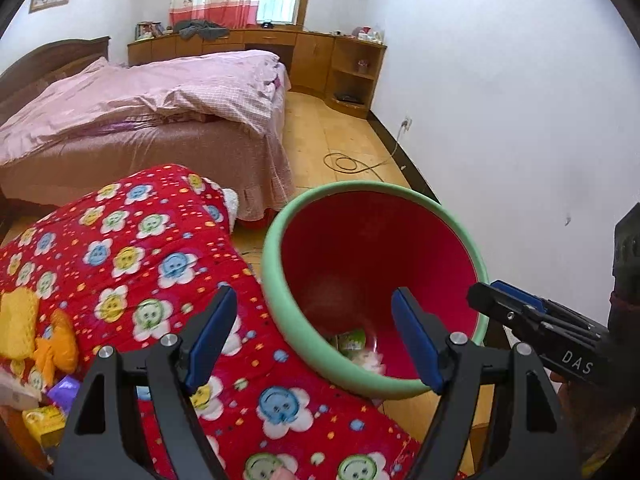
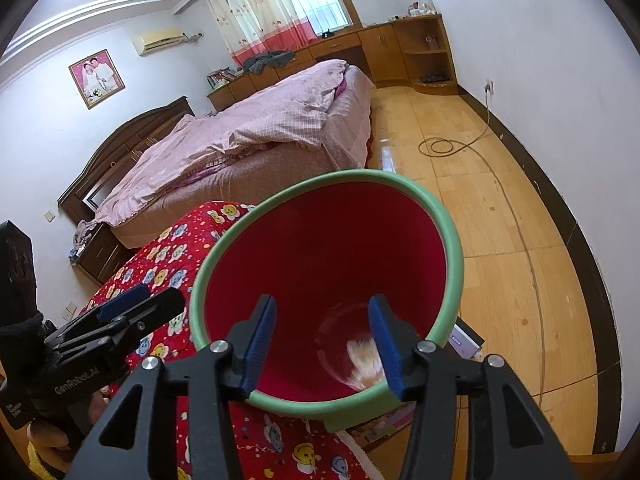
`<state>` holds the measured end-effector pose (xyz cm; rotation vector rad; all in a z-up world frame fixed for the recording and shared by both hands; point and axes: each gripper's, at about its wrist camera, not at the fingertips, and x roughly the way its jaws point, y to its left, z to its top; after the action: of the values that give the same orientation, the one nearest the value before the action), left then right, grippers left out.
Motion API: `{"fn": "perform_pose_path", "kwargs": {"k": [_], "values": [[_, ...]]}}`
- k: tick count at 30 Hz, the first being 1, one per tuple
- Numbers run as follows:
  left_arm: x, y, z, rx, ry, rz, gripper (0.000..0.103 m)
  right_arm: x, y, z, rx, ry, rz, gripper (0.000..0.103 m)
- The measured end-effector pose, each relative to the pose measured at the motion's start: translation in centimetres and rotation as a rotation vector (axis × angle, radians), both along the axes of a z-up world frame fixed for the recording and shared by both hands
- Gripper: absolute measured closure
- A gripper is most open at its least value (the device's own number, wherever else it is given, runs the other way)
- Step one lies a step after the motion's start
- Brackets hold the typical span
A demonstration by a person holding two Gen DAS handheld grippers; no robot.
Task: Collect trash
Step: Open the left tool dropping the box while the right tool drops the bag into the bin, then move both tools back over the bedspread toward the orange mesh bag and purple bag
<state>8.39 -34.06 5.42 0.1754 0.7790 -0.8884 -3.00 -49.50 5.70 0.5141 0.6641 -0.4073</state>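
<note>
Pink-covered bed (image 2: pixel 256 136), wooden floor (image 2: pixel 480 208), white walls (image 1: pixel 500 100), curtained window (image 2: pixel 280 8).

Motion-blurred pale scrap (image 2: pixel 366 364) inside red bin (image 2: pixel 448 236); kind unclear.

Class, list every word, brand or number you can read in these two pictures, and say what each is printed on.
"DAS": on the right gripper body, seen from the left wrist.
"GenRobot.AI", roughly: on the left gripper body, seen from the right wrist; smaller label below unreadable.
Green packet in the bin: print too blurred.
</note>
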Motion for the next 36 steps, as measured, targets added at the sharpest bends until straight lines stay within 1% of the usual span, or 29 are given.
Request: {"fn": "perform_pose_path", "kwargs": {"k": [8,13,20,28,36], "values": [[-0.7,3.8,1.8,-0.006,0.01,0.063,0.024,-0.7,1.9,1.2,-0.001,-0.027,0.02,0.045],[-1.0,6.7,2.5,-0.003,0.007,0.107,0.024,-0.9,3.3,1.8,-0.003,-0.041,0.042,0.04],[-1.2,10.7,3.2,0.004,-0.002,0.185,0.024,-0.6,5.9,2.2,-0.004,-0.044,0.091,0.038],[-0.8,16.1,3.3,0.004,-0.006,0.304,0.024,0.2,8.7,2.3,0.001,-0.041,0.149,0.037],[0.3,21.5,2.1,0.022,0.014,0.438,0.024,1.1,11.1,1.9,0.012,-0.032,0.198,0.036]]}}
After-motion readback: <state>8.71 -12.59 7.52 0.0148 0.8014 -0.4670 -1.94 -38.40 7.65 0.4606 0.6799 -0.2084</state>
